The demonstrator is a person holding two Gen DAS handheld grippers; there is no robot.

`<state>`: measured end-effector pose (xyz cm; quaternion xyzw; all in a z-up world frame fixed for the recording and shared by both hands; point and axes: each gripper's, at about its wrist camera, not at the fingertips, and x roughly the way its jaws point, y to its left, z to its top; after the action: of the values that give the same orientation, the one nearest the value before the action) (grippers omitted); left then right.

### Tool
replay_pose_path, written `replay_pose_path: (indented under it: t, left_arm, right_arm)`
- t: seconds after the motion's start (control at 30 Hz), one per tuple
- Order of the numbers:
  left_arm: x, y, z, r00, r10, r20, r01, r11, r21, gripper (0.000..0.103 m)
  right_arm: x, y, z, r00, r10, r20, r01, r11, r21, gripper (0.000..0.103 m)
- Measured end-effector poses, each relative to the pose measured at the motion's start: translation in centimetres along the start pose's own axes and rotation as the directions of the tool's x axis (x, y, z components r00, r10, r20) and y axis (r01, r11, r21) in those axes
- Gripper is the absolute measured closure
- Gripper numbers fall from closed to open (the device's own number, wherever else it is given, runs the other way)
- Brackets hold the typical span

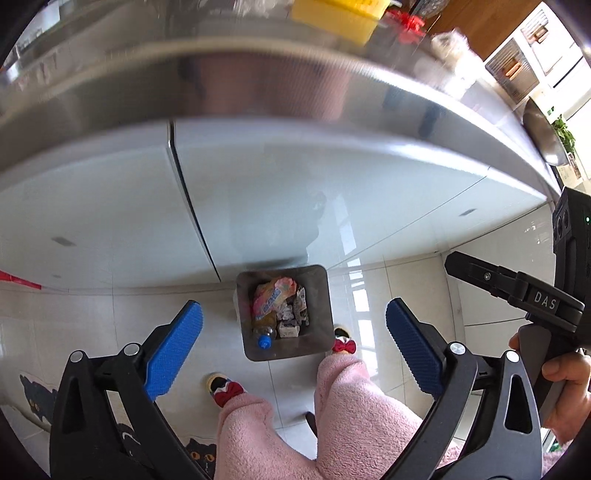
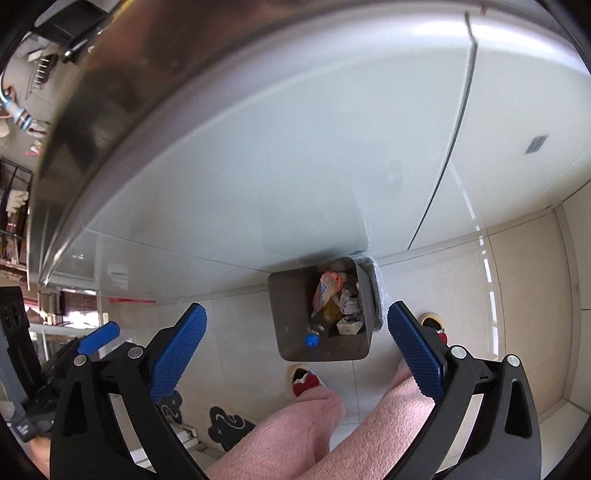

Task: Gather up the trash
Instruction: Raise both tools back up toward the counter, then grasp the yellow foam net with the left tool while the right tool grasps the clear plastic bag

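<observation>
Both the left tongs [image 1: 294,345] and the right tongs [image 2: 297,347] gape wide and empty above the bin [image 1: 317,295] on the floor [image 1: 413,295], hard against the cabinet [image 1: 277,184], wrappers and a bottle [image 1: 265,336] inside.

You are standing in a home kitchen: a steel worktop [image 1: 258,85] runs above pale cabinet doors [image 1: 332,192], with a yellow sponge [image 1: 336,14] on top. Below the worktop, a small bin [image 1: 284,314] of wrappers sits on glossy floor tiles [image 1: 406,288], beside your pink fleece trousers [image 1: 354,413] and bow slippers [image 1: 227,391].
</observation>
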<state>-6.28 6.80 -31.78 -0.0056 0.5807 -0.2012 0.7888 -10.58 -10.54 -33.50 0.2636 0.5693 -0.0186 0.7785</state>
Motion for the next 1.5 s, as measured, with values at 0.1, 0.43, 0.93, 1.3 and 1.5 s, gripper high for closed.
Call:
replay_pose_path:
  t: [0.1,0.43,0.93,1.3,1.5]
  left_arm:
    - [-3.9,-0.9,1.4,0.998,-0.016,0.066,0.014,0.999,0.038,0.009]
    - [-10.8,-3.1,6.3,0.976,-0.009,0.219,-0.025,0.988,0.151,0.009]
    - [-9.8,-5.3,16.6,0.952,0.009,0.307,-0.067,0.982,0.179,0.010]
    - [-4.7,-6.7,24.1,0.963,-0.013,0.268,-0.046,0.976,0.212,0.015]
    - [-0.9,-6.9,26.1,0.980,-0.018,0.200,-0.029,0.974,0.226,0.029]
  right_arm:
    - [-4.1,0.3,0.9,0.996,0.013,0.092,-0.013,1.000,-0.007,0.004]
    - [-13.9,3.2,4.0,0.918,0.007,0.398,0.013,0.999,-0.048,0.004]
    - [-13.8,3.3,13.2,0.895,-0.043,0.445,0.095,0.991,-0.095,0.016]
    - [-10.6,3.7,18.0,0.914,-0.043,0.402,0.106,0.985,-0.135,0.016]
    - [-8.7,4.6,19.1,0.919,-0.068,0.388,0.151,0.970,-0.189,0.017]
